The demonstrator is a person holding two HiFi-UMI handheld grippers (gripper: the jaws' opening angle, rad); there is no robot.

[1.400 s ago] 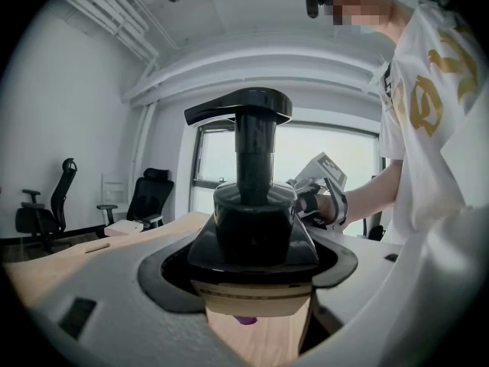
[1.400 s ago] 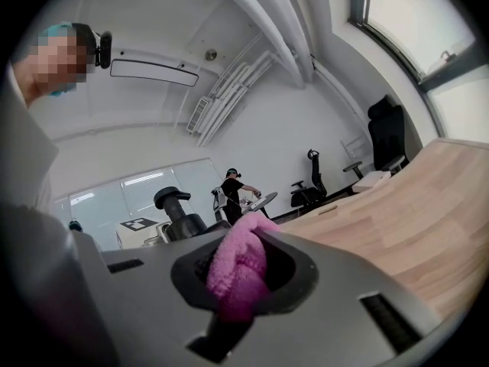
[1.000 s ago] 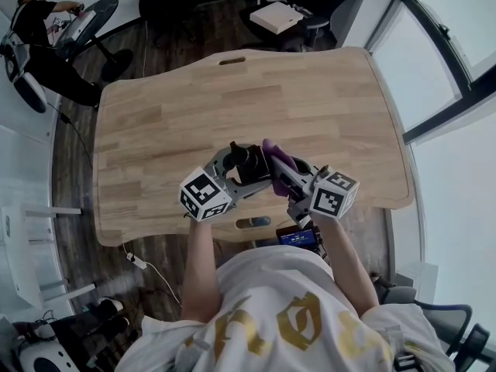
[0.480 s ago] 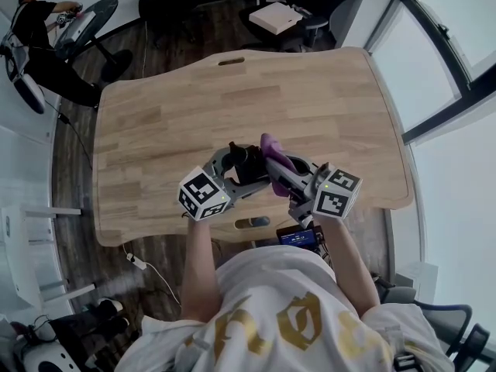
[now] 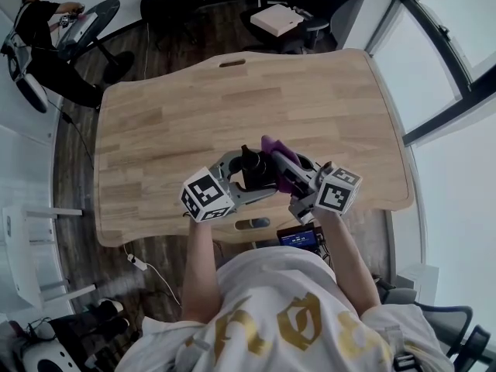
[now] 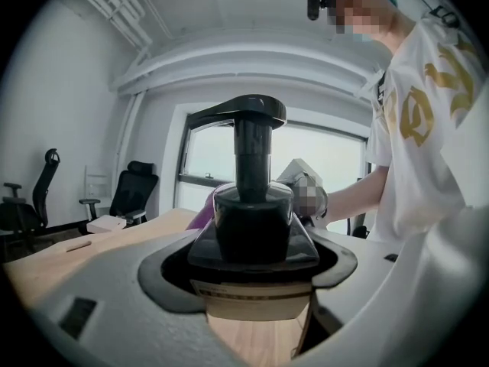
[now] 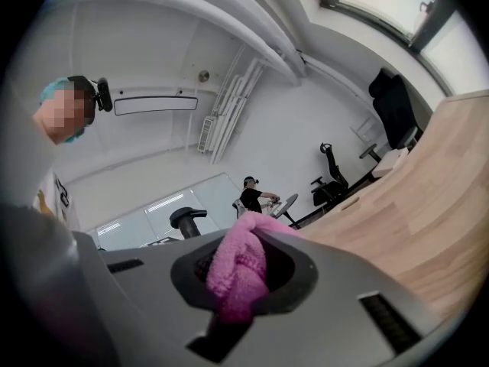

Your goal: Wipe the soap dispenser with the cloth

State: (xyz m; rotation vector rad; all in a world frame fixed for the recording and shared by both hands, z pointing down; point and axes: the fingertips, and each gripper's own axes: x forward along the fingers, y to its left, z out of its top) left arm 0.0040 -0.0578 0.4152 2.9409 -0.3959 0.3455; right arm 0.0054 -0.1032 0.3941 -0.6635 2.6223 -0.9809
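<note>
While the left gripper is closed on the black dispenser near the middle of the front edge of the tabletop, the right gripper grips the pink cloth just beside it. Whether cloth and dispenser touch, I cannot tell.

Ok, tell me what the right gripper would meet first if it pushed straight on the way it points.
Likely the black soap dispenser held by the left gripper, with the pink cloth in the right gripper touching first; depth is unclear.
</note>
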